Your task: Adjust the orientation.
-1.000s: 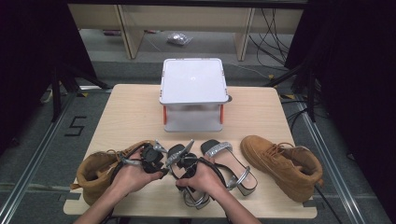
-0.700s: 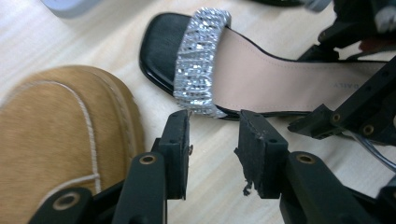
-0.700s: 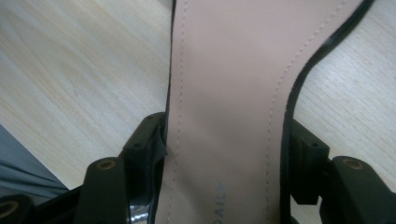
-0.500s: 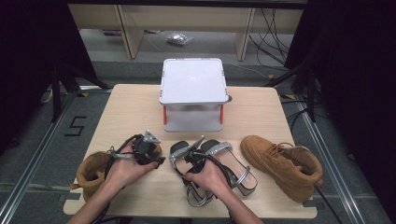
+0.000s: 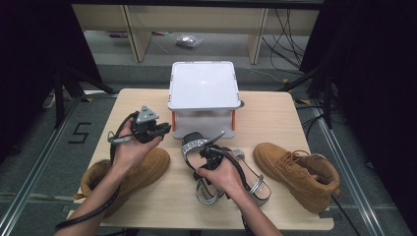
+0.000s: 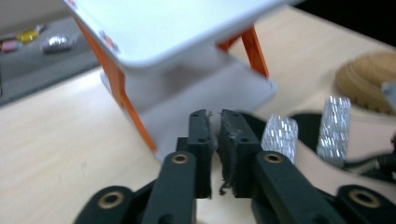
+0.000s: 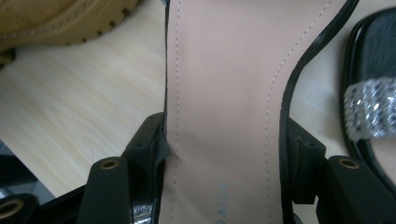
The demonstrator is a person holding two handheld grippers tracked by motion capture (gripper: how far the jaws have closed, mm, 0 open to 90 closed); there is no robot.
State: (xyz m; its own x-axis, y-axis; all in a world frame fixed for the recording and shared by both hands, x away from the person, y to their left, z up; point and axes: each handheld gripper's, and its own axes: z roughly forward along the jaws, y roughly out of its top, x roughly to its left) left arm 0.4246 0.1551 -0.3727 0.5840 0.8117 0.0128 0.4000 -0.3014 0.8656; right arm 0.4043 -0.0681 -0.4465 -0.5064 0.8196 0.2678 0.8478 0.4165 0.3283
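A white rack (image 5: pixel 203 87) with orange legs is being shown at the upper centre of the high view, at the far edge of the table (image 5: pixel 275 118). In the left gripper view the rack (image 6: pixel 154 32) is being seen across the upper half, tilted, with one orange leg (image 6: pixel 123 91) running down toward the centre. A tan boot (image 5: pixel 297 174) is being seen lying at the lower right of the high view, and a second boot (image 5: pixel 133 172) at the lower left. Beyond the table, at the top of the frame, a crumpled bag (image 5: pixel 189 41) is being seen on the floor between desk legs. Cables (image 5: pixel 282 27) are being seen hanging at the upper right.
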